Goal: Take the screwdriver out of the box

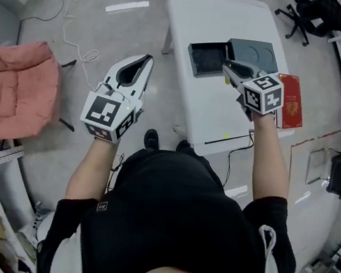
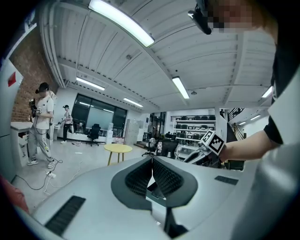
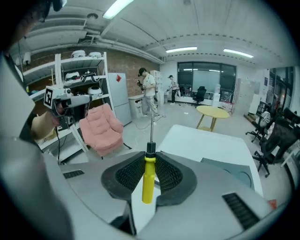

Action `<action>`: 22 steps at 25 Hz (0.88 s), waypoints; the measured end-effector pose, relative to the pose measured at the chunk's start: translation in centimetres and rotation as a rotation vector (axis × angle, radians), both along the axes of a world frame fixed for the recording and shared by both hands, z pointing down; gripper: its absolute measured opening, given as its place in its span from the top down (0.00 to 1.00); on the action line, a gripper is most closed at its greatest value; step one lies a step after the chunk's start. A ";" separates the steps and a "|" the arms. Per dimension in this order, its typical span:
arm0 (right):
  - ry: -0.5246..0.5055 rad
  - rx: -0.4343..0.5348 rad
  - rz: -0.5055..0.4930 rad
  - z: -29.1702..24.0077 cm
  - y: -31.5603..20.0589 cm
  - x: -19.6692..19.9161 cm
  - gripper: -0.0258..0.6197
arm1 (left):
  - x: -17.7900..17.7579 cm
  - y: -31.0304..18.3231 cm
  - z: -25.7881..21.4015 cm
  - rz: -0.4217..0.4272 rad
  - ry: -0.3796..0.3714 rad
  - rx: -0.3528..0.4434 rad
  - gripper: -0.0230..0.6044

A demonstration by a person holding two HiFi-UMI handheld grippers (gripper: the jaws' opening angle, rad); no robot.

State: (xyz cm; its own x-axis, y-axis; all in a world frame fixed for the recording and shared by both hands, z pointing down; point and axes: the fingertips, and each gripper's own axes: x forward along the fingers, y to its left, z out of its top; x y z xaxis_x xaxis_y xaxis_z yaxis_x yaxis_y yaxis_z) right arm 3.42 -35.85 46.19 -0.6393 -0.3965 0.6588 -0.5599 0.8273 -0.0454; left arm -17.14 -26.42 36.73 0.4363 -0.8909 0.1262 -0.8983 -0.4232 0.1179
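A screwdriver point(image 3: 148, 176) with a yellow handle, black collar and thin metal shaft stands between the pads of my right gripper point(image 3: 149, 161), which is shut on the handle. In the head view the right gripper point(image 1: 228, 68) hovers above the white table point(image 1: 210, 16), just over the open box: a dark tray point(image 1: 206, 59) with its grey lid point(image 1: 254, 53) beside it. The lid point(image 3: 234, 171) also shows in the right gripper view. My left gripper point(image 1: 146, 60) is held off the table's left side over the floor. Its jaws point(image 2: 152, 161) are shut with nothing between them.
A red packet point(image 1: 291, 101) lies on the table's right edge. A pink armchair point(image 1: 9, 93) stands at the left, and cables point(image 1: 75, 45) trail on the floor. A yellow round table point(image 3: 213, 111) and black office chairs point(image 1: 307, 13) stand further off. People point(image 3: 147, 96) stand in the background.
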 end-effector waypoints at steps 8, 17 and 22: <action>-0.234 0.040 0.123 -5.1 2.9 6.8 0.83 | 4.9 0.6 -0.9 0.025 -0.017 -0.008 0.94; -0.405 0.085 0.195 -8.4 8.4 14.2 0.83 | 10.7 2.2 -2.5 0.030 -0.041 0.001 0.94; -0.499 0.098 0.234 -9.8 10.8 16.8 0.83 | 12.2 3.4 -3.0 0.024 -0.042 -0.003 0.94</action>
State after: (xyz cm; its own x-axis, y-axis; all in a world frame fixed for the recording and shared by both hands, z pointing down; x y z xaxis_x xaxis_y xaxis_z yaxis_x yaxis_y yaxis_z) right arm 20.25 -25.04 36.39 -0.7518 -0.6094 0.2518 -0.6593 0.6974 -0.2809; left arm -4.91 -23.06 33.73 0.4516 -0.8800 0.1475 -0.8922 -0.4441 0.0821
